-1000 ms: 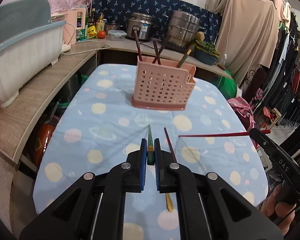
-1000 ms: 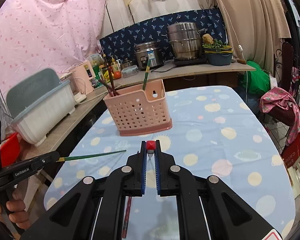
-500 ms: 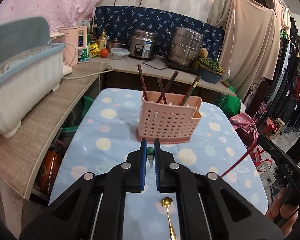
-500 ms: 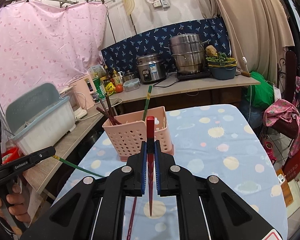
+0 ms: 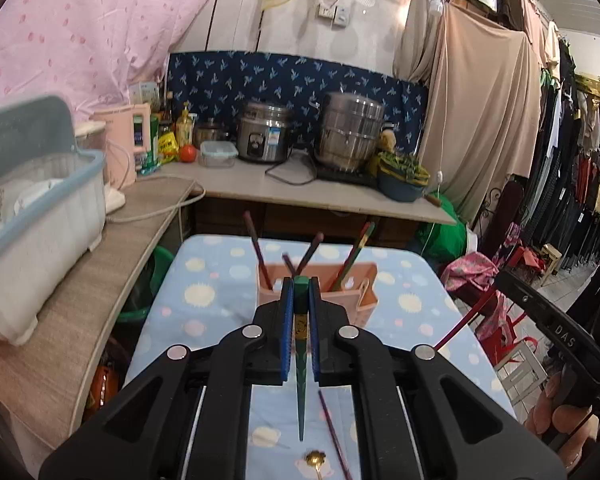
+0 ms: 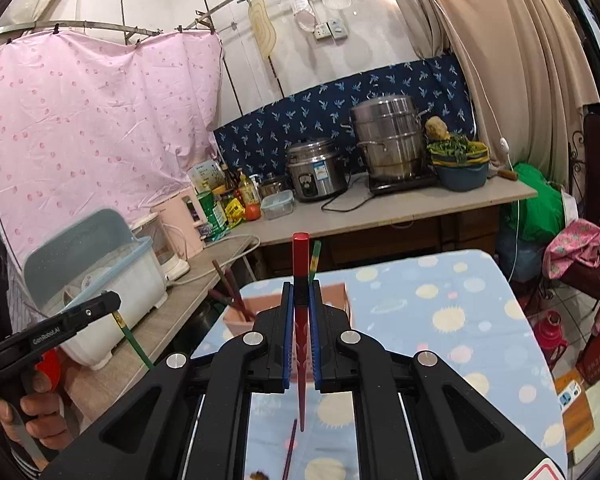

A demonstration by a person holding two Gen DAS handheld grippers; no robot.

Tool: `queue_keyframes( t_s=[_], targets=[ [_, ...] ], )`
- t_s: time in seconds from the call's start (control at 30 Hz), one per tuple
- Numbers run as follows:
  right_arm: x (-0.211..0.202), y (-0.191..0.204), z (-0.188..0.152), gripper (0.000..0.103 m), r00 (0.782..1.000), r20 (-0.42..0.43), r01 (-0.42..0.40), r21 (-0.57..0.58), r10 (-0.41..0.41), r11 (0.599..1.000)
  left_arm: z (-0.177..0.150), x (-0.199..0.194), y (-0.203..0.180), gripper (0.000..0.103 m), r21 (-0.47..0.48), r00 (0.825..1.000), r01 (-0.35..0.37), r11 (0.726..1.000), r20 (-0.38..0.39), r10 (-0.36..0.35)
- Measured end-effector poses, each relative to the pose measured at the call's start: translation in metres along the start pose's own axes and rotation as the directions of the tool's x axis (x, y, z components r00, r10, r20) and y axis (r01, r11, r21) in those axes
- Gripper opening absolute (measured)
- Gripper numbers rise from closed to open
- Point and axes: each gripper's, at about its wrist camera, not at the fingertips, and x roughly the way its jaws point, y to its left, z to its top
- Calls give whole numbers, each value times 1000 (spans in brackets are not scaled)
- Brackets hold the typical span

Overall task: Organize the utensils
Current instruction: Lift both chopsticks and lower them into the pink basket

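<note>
Currently, left wrist view: the left gripper (image 5: 300, 312) is clamped on a green chopstick (image 5: 301, 360), thick end poking out between the pads, thin tip hanging down toward 6 o'clock over the blue dotted tablecloth (image 5: 204, 296). The pink basket (image 5: 364, 300) sits just beyond the fingertips at 12 o'clock, with several sticks already leaning in it. Judgement: to do the drop well, carry the stick over the rim, bring it upright tip-down, and release only once the tip is inside a compartment and clear of the leaning sticks. A loose dark-red chopstick (image 5: 332, 428) and a small gold spoon (image 5: 315, 460) lie on the cloth at 6 o'clock. Right wrist view: the right gripper (image 6: 300, 316) is closed on a glossy red chopstick (image 6: 300, 320), square end up, taper pointing down; the basket is partly hidden behind the pads. Same advice applies; insert one stick at a time to avoid the two grippers crowding each other.
</note>
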Motion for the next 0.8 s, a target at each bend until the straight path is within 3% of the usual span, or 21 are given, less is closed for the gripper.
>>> queue_keyframes(
  t_s=[0.47, 0.63, 0.8],
  targets=[
    [42, 11, 72, 7, 996, 90, -23, 3, 23, 1000, 96, 9, -32, 7, 38, 982, 17, 999, 189, -24],
    [62, 16, 91, 7, 993, 113, -27, -1, 27, 1000, 115, 26, -38, 7, 49, 969, 3, 999, 248, -15],
    [89, 14, 92, 7, 996, 91, -21, 0, 21, 1000, 121, 53, -38, 7, 45, 968, -4, 999, 252, -7]
  ],
)
